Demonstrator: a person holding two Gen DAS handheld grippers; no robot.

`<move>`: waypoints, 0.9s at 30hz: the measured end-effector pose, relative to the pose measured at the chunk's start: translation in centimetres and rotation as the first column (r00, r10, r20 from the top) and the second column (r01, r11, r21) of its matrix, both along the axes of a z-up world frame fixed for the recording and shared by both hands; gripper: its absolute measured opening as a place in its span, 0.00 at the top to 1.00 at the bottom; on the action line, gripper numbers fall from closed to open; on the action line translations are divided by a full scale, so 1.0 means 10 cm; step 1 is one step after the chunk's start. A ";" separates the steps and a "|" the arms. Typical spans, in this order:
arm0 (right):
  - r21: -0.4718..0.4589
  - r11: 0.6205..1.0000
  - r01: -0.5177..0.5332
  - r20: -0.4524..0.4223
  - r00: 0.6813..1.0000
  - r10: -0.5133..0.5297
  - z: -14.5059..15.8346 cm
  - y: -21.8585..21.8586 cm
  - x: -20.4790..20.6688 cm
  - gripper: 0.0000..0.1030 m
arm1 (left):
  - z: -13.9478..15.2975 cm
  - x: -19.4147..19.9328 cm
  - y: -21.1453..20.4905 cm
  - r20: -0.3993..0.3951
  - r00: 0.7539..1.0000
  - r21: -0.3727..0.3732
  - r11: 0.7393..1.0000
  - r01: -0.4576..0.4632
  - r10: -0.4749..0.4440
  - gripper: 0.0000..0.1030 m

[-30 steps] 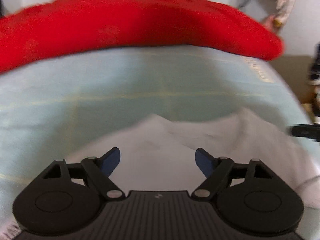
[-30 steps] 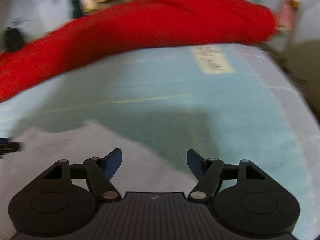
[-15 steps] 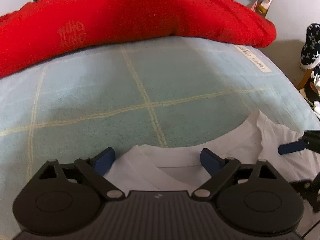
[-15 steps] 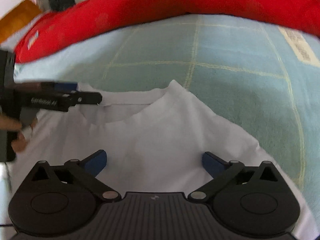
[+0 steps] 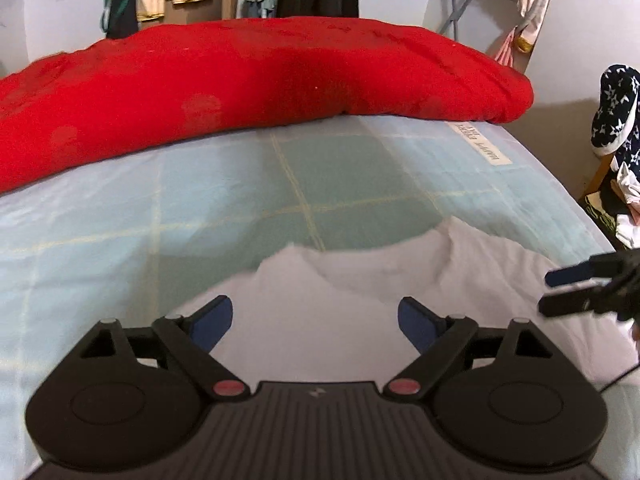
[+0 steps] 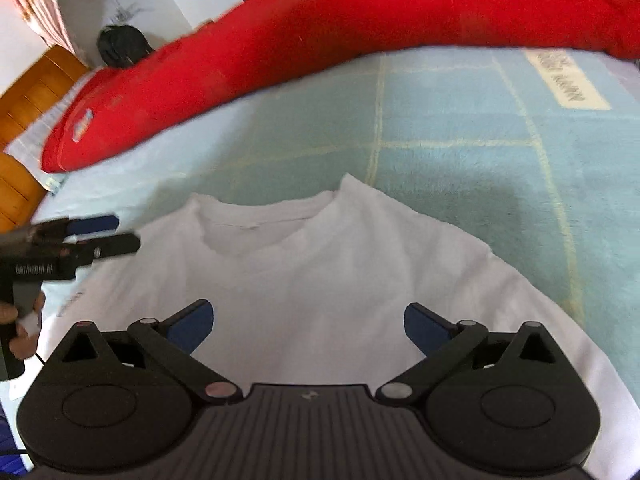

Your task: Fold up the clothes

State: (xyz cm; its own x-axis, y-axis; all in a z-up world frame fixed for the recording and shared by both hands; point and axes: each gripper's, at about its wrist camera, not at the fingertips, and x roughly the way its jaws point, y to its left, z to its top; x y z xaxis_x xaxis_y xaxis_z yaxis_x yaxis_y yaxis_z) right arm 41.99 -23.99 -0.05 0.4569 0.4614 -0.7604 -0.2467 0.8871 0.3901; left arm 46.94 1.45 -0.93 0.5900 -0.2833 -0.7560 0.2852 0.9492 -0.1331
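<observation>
A white T-shirt (image 6: pixel 320 272) lies flat on the bed with its collar (image 6: pixel 256 228) toward the red quilt. My right gripper (image 6: pixel 308 324) hovers open over the chest of the shirt, nothing between its blue pads. My left gripper (image 5: pixel 316 320) is open too, above the shirt's (image 5: pixel 360 292) left shoulder, short of the collar. Each gripper shows in the other's view: the left gripper (image 6: pixel 126 233) at the shirt's left edge, held by a hand (image 6: pixel 20 332), and the right gripper (image 5: pixel 546 293) at the far right edge.
A thick red quilt (image 5: pixel 248 80) runs across the back of the pale blue checked bedspread (image 5: pixel 224 200). The bed's right edge drops to a pile of clothes and a star-patterned slipper (image 5: pixel 616 112). Clothes hang on the back wall. A wooden board (image 6: pixel 24 120) stands left.
The right jaws have spread wider than a second ago. The shirt's fabric has settled flat on the bed. The left gripper has drawn back and up from the collar.
</observation>
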 end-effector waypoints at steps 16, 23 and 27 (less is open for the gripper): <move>0.154 0.987 0.045 -0.284 0.959 0.001 -0.21 -0.22 -1.61 0.00 | 0.10 -1.34 -0.53 -0.097 0.982 0.042 0.985 0.169 -0.164 0.13; 0.086 0.995 0.049 -0.300 0.954 -0.021 -0.49 -0.13 -1.88 0.00 | 0.00 -1.51 -1.22 -0.069 0.899 0.141 0.888 0.438 -0.432 0.13; 0.099 0.992 0.078 -0.292 0.955 -0.046 -0.52 -0.14 -1.86 0.00 | -0.12 -1.56 -1.43 -0.093 0.868 0.221 0.840 0.496 -0.488 0.16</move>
State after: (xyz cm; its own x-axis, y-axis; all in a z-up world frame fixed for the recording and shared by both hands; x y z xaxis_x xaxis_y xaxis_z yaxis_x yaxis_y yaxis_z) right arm 23.37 -25.39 -5.21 0.2556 0.5260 -0.8112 -0.0547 0.8456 0.5310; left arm 31.32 -12.85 -2.18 0.3942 -0.3462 -0.8513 0.7224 0.6893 0.0543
